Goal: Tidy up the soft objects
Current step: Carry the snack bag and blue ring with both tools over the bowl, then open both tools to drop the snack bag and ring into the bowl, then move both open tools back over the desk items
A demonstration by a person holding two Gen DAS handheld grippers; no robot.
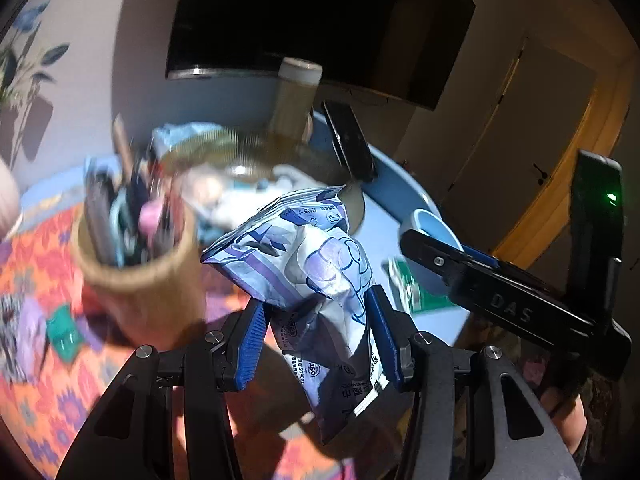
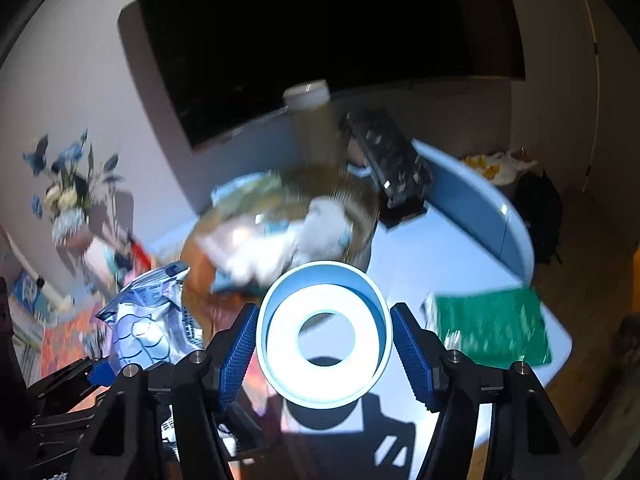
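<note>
Tissue packet (image 1: 316, 264) hangs crumpled, pinched in left hand-held gripper (image 1: 316, 340) above worktop (image 2: 432, 256); right hand-held gripper (image 2: 324, 348) brackets tape roll (image 2: 324, 336), contact uncertain; judgement: carry packet level over bowl (image 2: 360, 196), then release low.

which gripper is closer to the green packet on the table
Right. The right gripper, around the tape roll, sits just beside the green packet. The left gripper, clamping the snack bag, is farther off.

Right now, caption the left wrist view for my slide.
Left gripper shut on a crumpled snack packet, held above the cluttered table.
</note>
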